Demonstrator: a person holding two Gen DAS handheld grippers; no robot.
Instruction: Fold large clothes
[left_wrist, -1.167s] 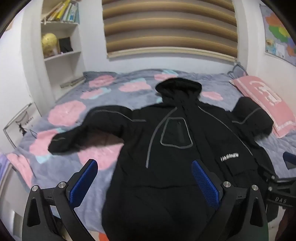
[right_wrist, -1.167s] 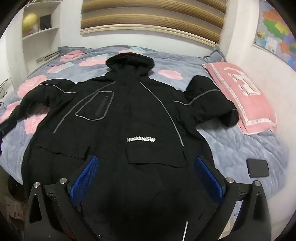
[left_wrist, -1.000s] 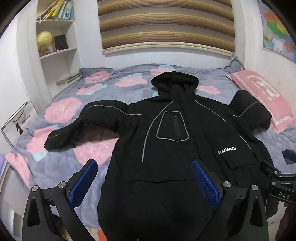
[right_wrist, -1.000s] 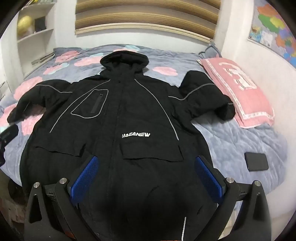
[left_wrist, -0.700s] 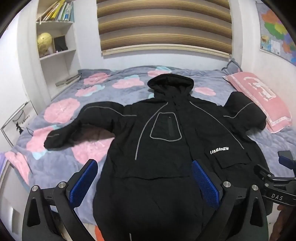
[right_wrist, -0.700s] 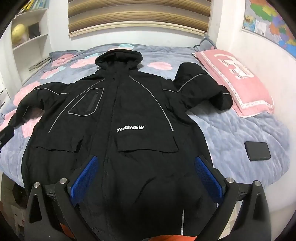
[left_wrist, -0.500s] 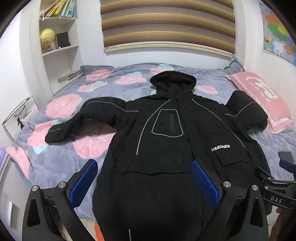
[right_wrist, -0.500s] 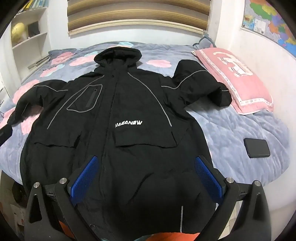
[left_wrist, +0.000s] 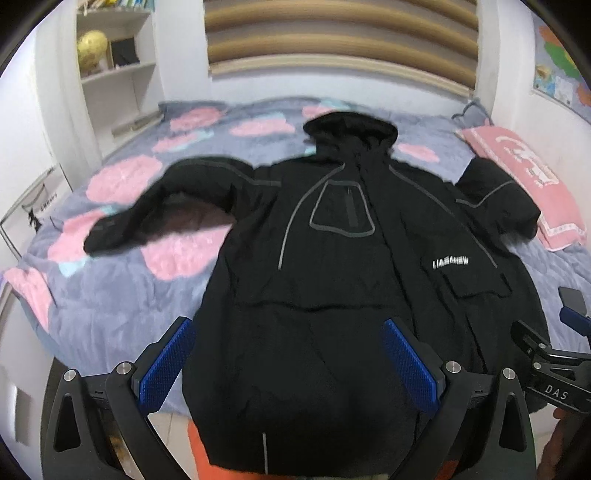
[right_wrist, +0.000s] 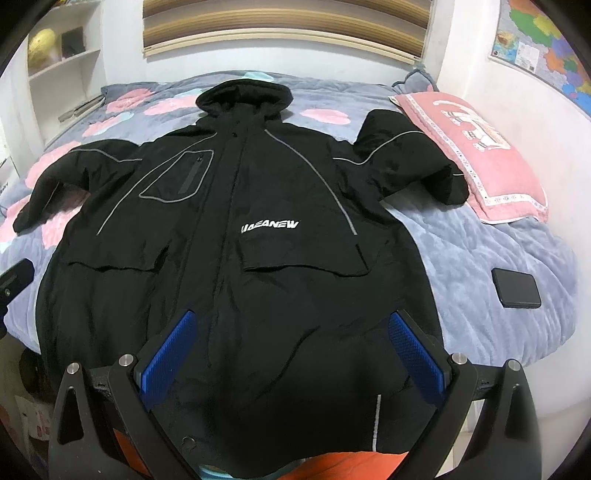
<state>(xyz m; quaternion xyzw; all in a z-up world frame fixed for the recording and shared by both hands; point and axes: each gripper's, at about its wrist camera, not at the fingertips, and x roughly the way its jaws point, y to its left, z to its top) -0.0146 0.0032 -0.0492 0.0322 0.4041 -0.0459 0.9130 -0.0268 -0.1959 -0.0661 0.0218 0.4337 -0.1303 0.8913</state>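
Right wrist view: black coat (right_wrist: 236, 229) flat, face-up on the bed (right_wrist: 480, 266), hem off the near edge — nothing folded yet. My right gripper (right_wrist: 291, 354) and left gripper (left_wrist: 288, 363) hover with jaws wide, holding nothing. Next, I'd judge: grab a sleeve (right_wrist: 410, 162) and fold inward.

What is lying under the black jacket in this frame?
The black jacket lies spread on the grey quilt with pink flowers; its hem hangs over the bed's edge. Whatever lies beneath its body is covered.

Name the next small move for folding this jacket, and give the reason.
Probably take the left gripper to the outstretched left sleeve and fold it across the jacket. Both grippers are open and empty, and the jacket lies flat, sleeves spread, unfolded.
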